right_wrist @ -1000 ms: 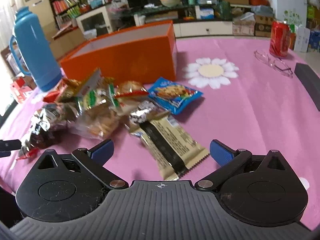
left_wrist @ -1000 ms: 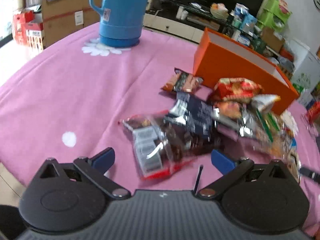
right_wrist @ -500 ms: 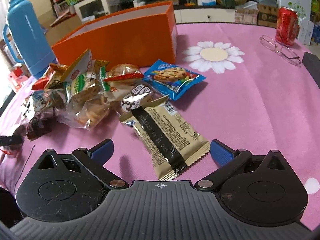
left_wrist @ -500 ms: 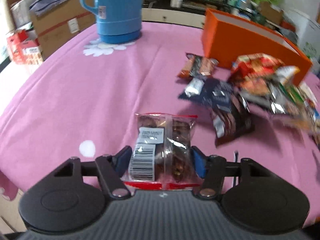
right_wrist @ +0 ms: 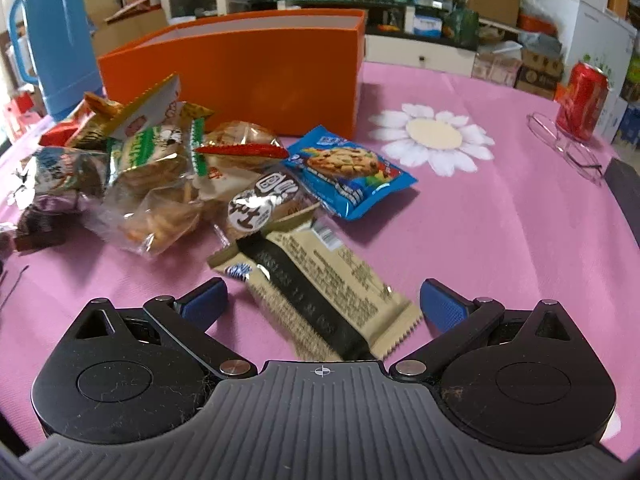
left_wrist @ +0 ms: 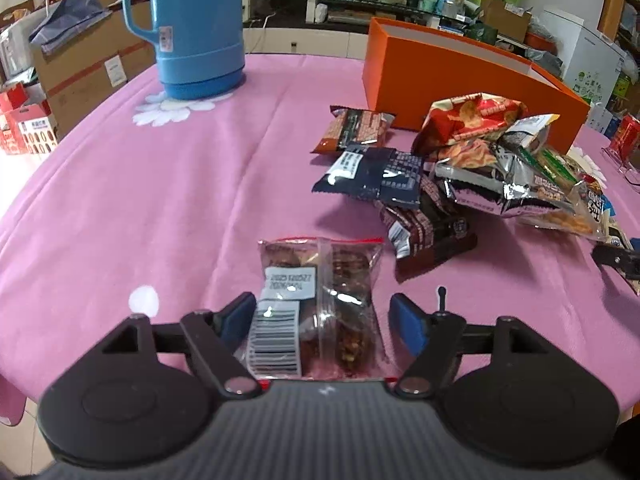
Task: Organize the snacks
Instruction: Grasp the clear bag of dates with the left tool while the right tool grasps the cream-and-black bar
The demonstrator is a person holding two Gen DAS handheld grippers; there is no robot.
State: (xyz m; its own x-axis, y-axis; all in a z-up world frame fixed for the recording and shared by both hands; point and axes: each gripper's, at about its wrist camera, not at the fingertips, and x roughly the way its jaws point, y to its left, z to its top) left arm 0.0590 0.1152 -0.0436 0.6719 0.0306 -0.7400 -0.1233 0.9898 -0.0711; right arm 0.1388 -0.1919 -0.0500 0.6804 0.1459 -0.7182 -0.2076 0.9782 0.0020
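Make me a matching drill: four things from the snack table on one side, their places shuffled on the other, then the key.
1. clear packet
2. beige bar
3. cookie pack
4. can

A. between the right claw's open fingers
B. beside the glasses
C. between the left claw's fingers
D. in front of the orange box

Pairs: 1-C, 2-A, 3-D, 4-B

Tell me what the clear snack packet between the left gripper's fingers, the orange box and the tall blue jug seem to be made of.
Clear snack packet: thin glossy plastic film, judging by its see-through wrinkles and glare.
Orange box: probably matte cardboard, with flat stiff walls and a white inside.
Tall blue jug: likely smooth moulded plastic with a soft sheen, though painted metal is possible.
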